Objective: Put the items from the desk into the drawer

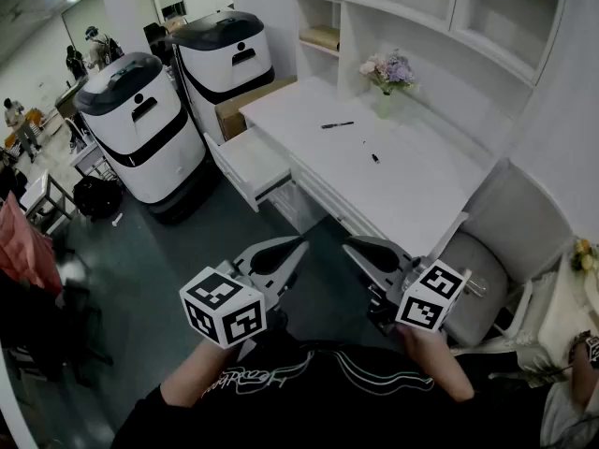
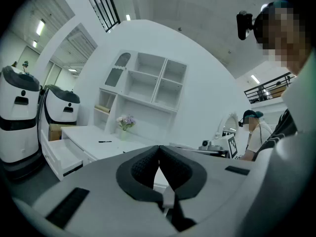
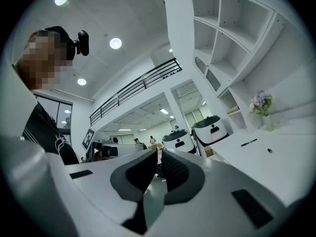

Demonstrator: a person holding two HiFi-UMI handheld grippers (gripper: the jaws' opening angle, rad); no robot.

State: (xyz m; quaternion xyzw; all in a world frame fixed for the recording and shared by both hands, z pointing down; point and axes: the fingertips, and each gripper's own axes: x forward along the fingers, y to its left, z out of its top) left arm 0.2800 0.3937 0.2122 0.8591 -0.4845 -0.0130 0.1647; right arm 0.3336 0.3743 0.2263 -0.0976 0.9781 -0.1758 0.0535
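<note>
Clearly, both claws are held low in the head view, well apart from the white surface (image 1: 412, 185). The left claw (image 1: 298, 243) is seen closed in its own view, its ribbed black rubber pads (image 2: 145, 164) pressed together at the tips with nothing between them. The right claw (image 1: 351, 243) is likewise closed and empty; only a thin slit is left between its textured dark pads (image 3: 174, 169). Each claw is built of smooth grey shells curving to a point, and a cube with black-and-white square markers (image 1: 223, 307) is carried behind the jaws. A slim black pen (image 1: 337, 124) is laid flat on the matt, smooth surface, near a vase of pale flowers (image 1: 388, 73) at the back wall. A small dark item (image 1: 374, 158), too small to be identified, lies further along, apart from the pen. The shallow white drawer (image 1: 253, 162) is pulled out at the front left corner of the surface. A chair (image 1: 477, 260) with a grey padded seat is placed at the right end. Two rounded white-and-black machines (image 1: 140, 129) are stood on the dark floor beside the drawer.
</note>
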